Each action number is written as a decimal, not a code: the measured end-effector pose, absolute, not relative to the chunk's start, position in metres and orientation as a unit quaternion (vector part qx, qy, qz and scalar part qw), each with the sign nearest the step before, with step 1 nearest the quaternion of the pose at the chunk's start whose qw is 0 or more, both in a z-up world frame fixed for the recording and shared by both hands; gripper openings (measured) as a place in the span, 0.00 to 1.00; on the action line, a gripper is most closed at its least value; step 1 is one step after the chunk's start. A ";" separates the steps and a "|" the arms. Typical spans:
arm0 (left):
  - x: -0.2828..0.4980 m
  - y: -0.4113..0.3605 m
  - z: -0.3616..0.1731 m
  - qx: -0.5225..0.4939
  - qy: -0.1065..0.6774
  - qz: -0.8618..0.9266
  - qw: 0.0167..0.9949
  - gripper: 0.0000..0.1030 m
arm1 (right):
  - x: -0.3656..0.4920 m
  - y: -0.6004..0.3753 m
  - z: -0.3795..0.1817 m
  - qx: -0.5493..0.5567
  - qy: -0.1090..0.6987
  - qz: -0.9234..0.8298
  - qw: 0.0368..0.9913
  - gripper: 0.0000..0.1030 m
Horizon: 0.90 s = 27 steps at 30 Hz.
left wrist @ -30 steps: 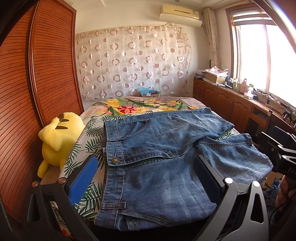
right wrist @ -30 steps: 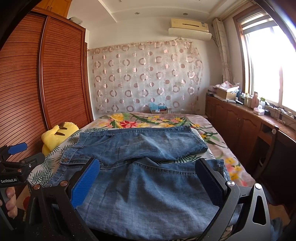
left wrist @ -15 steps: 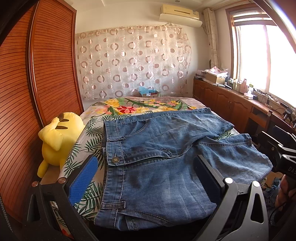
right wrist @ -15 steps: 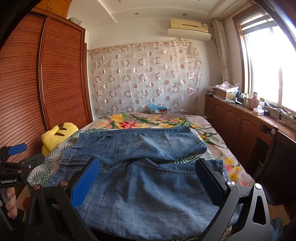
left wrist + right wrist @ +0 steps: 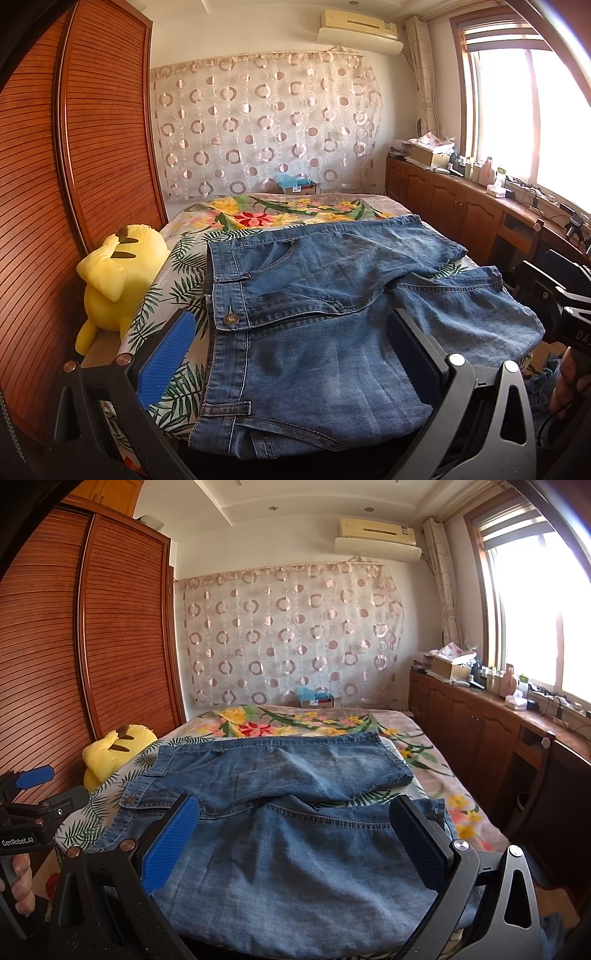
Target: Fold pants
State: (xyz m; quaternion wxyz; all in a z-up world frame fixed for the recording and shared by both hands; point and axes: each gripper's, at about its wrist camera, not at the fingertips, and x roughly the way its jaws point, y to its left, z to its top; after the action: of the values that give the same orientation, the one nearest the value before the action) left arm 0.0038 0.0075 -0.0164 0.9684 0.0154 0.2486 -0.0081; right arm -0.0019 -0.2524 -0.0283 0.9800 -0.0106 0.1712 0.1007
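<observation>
- Almost nothing has moved in the last second: both views frame the bed exactly as before, with at most a hair of drift in the right wrist view, so we read this as a pause over the garment, not a fold under way.
- Nearest to us, our left gripper (image 5: 291, 354) hangs with its jaws wide apart, gripping nothing, just above the waistband end of the jeans (image 5: 332, 314).
- Our right gripper (image 5: 295, 842) is likewise spread and empty, poised over the nearer leg, towards the hem end.
- Each tool catches the other at the edge of its frame, so we are standing at the foot of the bed with one hand at either end of the garment.
- The jeans lie flat across the bed (image 5: 177, 291), waistband and button to our left, legs running right, the two legs parted with a sliver of leafy bedspread (image 5: 369, 797) showing between them.
- So the first fold is not yet made; we judge the next job is to take the near leg's edge and carry it over onto the far one.
- Further left, a yellow plush toy (image 5: 118, 273) sits beside the waistband, clear of it.
- Beyond, the wardrobe (image 5: 110, 627), the circle-print curtain (image 5: 266, 122) and the bright window (image 5: 535, 609).
</observation>
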 end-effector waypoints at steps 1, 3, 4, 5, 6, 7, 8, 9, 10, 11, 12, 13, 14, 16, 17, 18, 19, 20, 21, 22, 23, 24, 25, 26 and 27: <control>0.003 0.005 -0.010 0.015 0.249 -0.008 0.968 1.00 | -0.002 -0.253 -0.028 -0.010 0.171 0.101 0.980 1.00; 0.003 0.005 -0.009 0.015 0.249 -0.009 0.968 1.00 | -0.002 -0.253 -0.029 -0.010 0.171 0.101 0.980 1.00; 0.003 0.005 -0.010 0.015 0.249 -0.009 0.968 1.00 | -0.002 -0.253 -0.029 -0.009 0.171 0.101 0.980 1.00; 0.003 0.005 -0.009 0.015 0.249 -0.008 0.968 1.00 | -0.002 -0.254 -0.028 -0.010 0.170 0.101 0.980 1.00; 0.003 0.005 -0.010 0.015 0.250 -0.009 0.968 1.00 | -0.002 -0.254 -0.028 -0.010 0.170 0.101 0.980 1.00; 0.003 0.005 -0.010 0.015 0.250 -0.009 0.968 1.00 | -0.002 -0.254 -0.029 -0.010 0.170 0.101 0.980 1.00; 0.003 0.005 -0.009 0.015 0.250 -0.009 0.968 1.00 | -0.002 -0.254 -0.029 -0.009 0.171 0.101 0.980 1.00; 0.002 0.004 -0.009 0.015 0.251 -0.010 0.968 1.00 | -0.002 -0.254 -0.029 -0.009 0.171 0.101 0.980 1.00; 0.003 -0.002 -0.006 0.015 0.252 -0.012 0.967 1.00 | -0.001 -0.253 -0.029 -0.009 0.172 0.101 0.980 1.00; 0.003 -0.004 -0.005 0.017 0.254 -0.013 0.967 1.00 | -0.001 -0.255 -0.029 -0.009 0.172 0.100 0.980 1.00; 0.004 -0.003 -0.006 0.017 0.256 -0.013 0.966 1.00 | 0.000 -0.256 -0.029 -0.008 0.173 0.099 0.980 1.00; 0.004 -0.003 -0.006 0.017 0.259 -0.015 0.966 1.00 | 0.001 -0.258 -0.029 -0.006 0.176 0.099 0.979 1.00; 0.005 -0.003 -0.007 0.018 0.262 -0.017 0.965 1.00 | 0.003 -0.259 -0.030 -0.005 0.178 0.101 0.979 1.00; 0.008 0.000 -0.010 0.021 0.270 -0.022 0.962 1.00 | 0.005 -0.262 -0.031 -0.005 0.179 0.095 0.979 1.00; 0.010 0.001 -0.011 0.025 0.274 -0.021 0.961 1.00 | 0.006 -0.263 -0.032 -0.003 0.181 0.095 0.979 1.00; 0.012 0.004 -0.014 0.026 0.276 -0.019 0.961 1.00 | 0.008 -0.264 -0.033 -0.002 0.183 0.097 0.978 1.00; 0.014 0.006 -0.016 0.027 0.280 -0.018 0.960 1.00 | 0.010 -0.266 -0.035 -0.002 0.186 0.096 0.978 0.99; 0.016 0.009 -0.018 0.027 0.282 -0.017 0.959 1.00 | 0.012 -0.267 -0.036 -0.002 0.189 0.093 0.978 0.99; 0.017 0.012 -0.021 0.024 0.285 -0.016 0.958 1.00 | 0.014 -0.267 -0.037 -0.002 0.192 0.093 0.977 0.99; 0.018 0.015 -0.024 0.020 0.288 -0.017 0.957 1.00 | 0.017 -0.269 -0.038 -0.001 0.196 0.092 0.976 0.98; 0.019 0.019 -0.027 0.015 0.294 -0.019 0.956 1.00 | 0.019 -0.271 -0.040 -0.001 0.200 0.089 0.976 0.97; 0.020 0.022 -0.029 0.013 0.297 -0.018 0.955 1.00 | 0.021 -0.271 -0.041 -0.001 0.203 0.087 0.975 0.97; 0.021 0.024 -0.032 0.014 0.300 -0.015 0.954 1.00 | 0.023 -0.273 -0.042 -0.001 0.208 0.087 0.974 0.97; 0.023 0.026 -0.035 0.015 0.304 -0.010 0.952 1.00 | 0.024 -0.274 -0.044 0.000 0.211 0.085 0.974 0.97; 0.024 0.029 -0.039 0.015 0.309 -0.007 0.951 1.00 | 0.024 -0.275 -0.044 0.000 0.213 0.082 0.974 0.97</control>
State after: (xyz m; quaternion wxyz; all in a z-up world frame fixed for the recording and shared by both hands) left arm 0.0241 0.0289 -0.0389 0.9510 0.0152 0.3088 -0.0068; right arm 0.0242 -0.2749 -0.0442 0.9735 0.0003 0.2133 0.0820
